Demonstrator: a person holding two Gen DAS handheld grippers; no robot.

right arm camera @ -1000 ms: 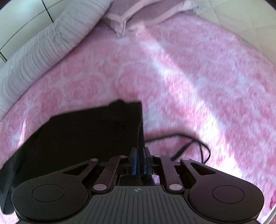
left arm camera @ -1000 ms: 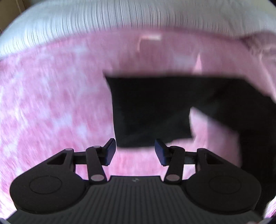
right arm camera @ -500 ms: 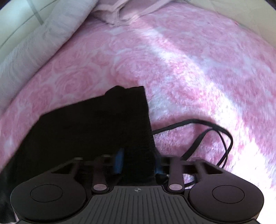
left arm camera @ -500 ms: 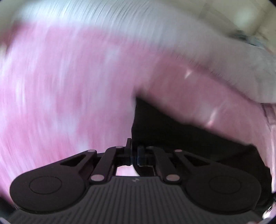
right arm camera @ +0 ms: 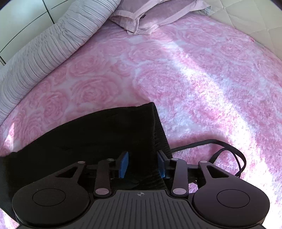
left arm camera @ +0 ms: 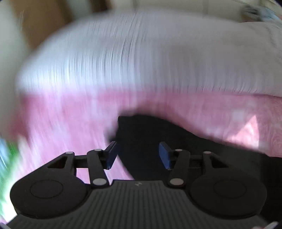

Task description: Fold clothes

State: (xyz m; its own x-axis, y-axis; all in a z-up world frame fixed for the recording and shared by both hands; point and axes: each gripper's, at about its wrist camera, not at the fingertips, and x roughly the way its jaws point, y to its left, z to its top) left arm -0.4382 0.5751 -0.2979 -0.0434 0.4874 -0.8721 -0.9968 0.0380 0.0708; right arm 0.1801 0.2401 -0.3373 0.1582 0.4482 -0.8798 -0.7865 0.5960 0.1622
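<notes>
A black garment (right arm camera: pixel 98 133) lies flat on the pink rose-patterned bedspread (right arm camera: pixel 193 74). In the right wrist view my right gripper (right arm camera: pixel 142 164) is open just over its ribbed near-right edge, with cloth lying between the blue pads (right arm camera: pixel 123 164) but not pinched. A black drawstring (right arm camera: pixel 227 149) loops out to the right of the garment. In the blurred left wrist view my left gripper (left arm camera: pixel 137 155) is open over the garment's left corner (left arm camera: pixel 151 133), holding nothing.
A long grey striped bolster (right arm camera: pixel 45 45) runs along the far left side of the bed; it also shows in the left wrist view (left arm camera: pixel 141 56). A pink pillow (right arm camera: pixel 149 15) lies at the head. A white quilted headboard (right arm camera: pixel 250 15) stands at the right.
My right gripper, shut on the garment's edge a second ago, has opened and let it lie. My left gripper shut on the left corner, then opened again and swung upward.
</notes>
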